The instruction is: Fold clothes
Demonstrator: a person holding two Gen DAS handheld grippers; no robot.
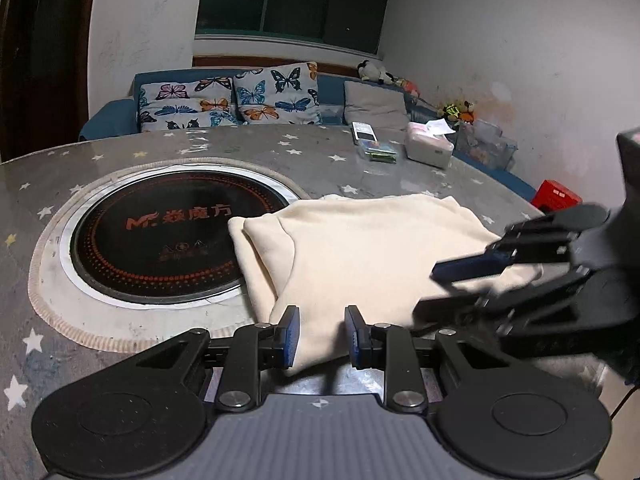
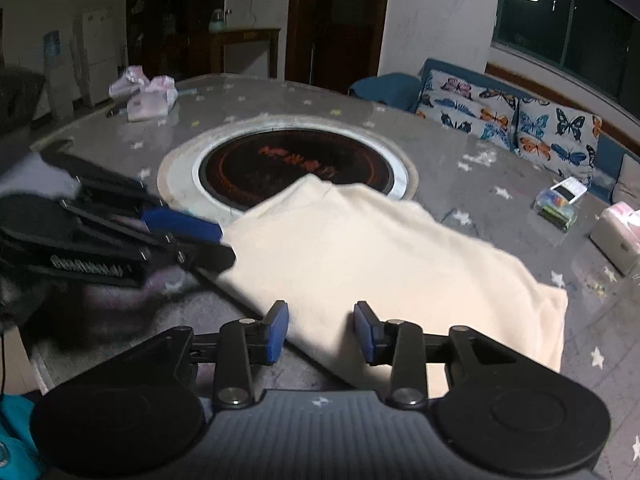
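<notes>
A cream garment (image 1: 360, 252) lies folded into a rough rectangle on the grey star-patterned table (image 1: 120, 160), its far left corner over the round black hotplate (image 1: 160, 240). It shows in the right wrist view (image 2: 380, 256) too. My left gripper (image 1: 322, 334) is open, its blue pads at the garment's near edge, nothing between them. My right gripper (image 2: 321, 330) is open at the garment's near edge, also empty. The right gripper shows blurred at the right of the left wrist view (image 1: 452, 288). The left gripper shows blurred at the left of the right wrist view (image 2: 208, 240).
A tissue box (image 1: 430, 146) and a small clear box with a phone (image 1: 374, 142) sit at the table's far right. Pink packets (image 2: 148, 96) lie at the far left. A blue sofa with butterfly cushions (image 1: 240, 98) stands behind the table.
</notes>
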